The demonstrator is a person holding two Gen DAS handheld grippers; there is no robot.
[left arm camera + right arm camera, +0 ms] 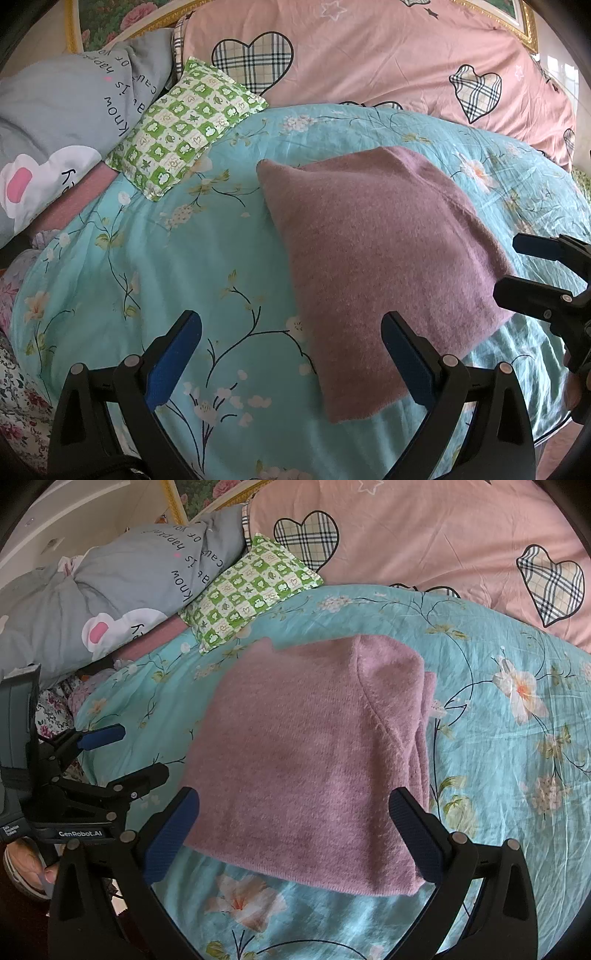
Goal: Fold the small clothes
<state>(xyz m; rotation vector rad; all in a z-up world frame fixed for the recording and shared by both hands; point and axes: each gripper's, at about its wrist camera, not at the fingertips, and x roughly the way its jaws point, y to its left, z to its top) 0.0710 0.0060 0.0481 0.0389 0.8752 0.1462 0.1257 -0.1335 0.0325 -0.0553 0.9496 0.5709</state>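
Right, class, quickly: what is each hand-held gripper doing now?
Left hand-held gripper: open, holding nothing.
Right hand-held gripper: open, holding nothing, over the sweater.

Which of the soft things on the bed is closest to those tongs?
The mauve knitted garment, folded into a block on the turquoise floral sheet. It lies just ahead of both open tongs; the green checked pillow and grey pillow sit farther back.

Soft, even daylight fills both my views, with a bright window glare at about two o'clock in the left one. Shadows are faint. Fisheye bending curves everything, corners vignette black, and the right view's near fabric looks slightly blurred.
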